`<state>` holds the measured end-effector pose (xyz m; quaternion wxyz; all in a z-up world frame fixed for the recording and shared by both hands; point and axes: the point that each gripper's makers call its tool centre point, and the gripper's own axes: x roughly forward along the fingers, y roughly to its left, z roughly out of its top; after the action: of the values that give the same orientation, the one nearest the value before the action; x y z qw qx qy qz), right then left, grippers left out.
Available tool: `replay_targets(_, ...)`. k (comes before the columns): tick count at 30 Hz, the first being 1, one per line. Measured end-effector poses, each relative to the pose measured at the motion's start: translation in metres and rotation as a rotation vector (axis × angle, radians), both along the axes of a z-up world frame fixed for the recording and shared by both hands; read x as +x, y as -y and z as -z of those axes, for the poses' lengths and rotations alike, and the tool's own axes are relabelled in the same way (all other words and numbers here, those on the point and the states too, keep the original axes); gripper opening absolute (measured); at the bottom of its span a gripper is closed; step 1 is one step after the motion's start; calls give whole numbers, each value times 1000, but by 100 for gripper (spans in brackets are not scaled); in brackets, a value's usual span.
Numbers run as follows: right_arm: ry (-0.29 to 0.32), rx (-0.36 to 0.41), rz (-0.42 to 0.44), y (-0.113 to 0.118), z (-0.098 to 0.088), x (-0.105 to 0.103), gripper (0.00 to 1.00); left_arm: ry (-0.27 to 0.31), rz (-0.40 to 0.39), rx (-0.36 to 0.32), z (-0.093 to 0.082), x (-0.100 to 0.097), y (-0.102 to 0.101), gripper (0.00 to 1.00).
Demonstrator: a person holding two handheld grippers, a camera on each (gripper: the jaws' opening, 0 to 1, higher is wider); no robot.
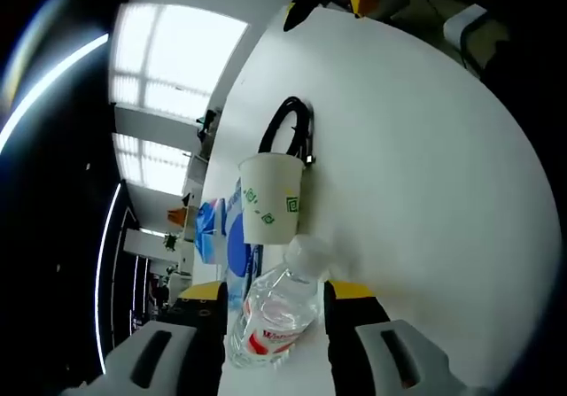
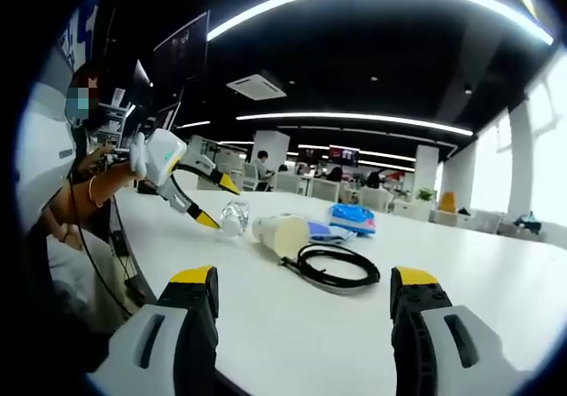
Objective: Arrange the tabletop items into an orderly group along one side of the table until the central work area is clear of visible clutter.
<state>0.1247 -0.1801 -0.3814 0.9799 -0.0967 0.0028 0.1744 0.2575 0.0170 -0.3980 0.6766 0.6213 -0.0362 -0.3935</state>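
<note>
Between the yellow-tipped jaws of the left gripper (image 1: pixel 273 312), in the left gripper view: a clear water bottle (image 1: pixel 273 316) with a red label, lying on its side on the white bench (image 1: pixel 416 174). Jaws close on both sides of the bottle, seemingly squeezing it, though hard to be sure of real touch. Just past the bottle's white cap, a paper cup (image 1: pixel 270 197) with small green marks, also on its side, mouth pointing away. Beyond the cup, touching or nearly touching its rim, a coiled black cable (image 1: pixel 288 126). Beside the cup and bottle, toward the bench edge, a blue packet (image 1: pixel 213 228) and something round and blue.

In the right gripper view: right gripper (image 2: pixel 306 294) with jaws wide apart, nothing between them, hovering over bare bench. Ahead of them, the black cable coil (image 2: pixel 335 265), then the cup (image 2: pixel 282 234), the blue packet (image 2: pixel 353 218) and the bottle (image 2: pixel 234 217) in a loose bunch. At the bottle, the left gripper (image 2: pixel 211 203), held by a person's hand (image 2: pixel 106 183).
</note>
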Motion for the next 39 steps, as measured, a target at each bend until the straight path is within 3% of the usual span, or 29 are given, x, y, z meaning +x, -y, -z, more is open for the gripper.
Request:
replay_targets(19,2,17,16,5,3,3,76,15,60,71,16,1,18,44)
replay_targets(28,5,19,22,9,1,3,76,36,57,79,15,5,19,44)
replay_targets(39,-18,16,-51,-9,6,4,77,54,77,94,16,5,22,41)
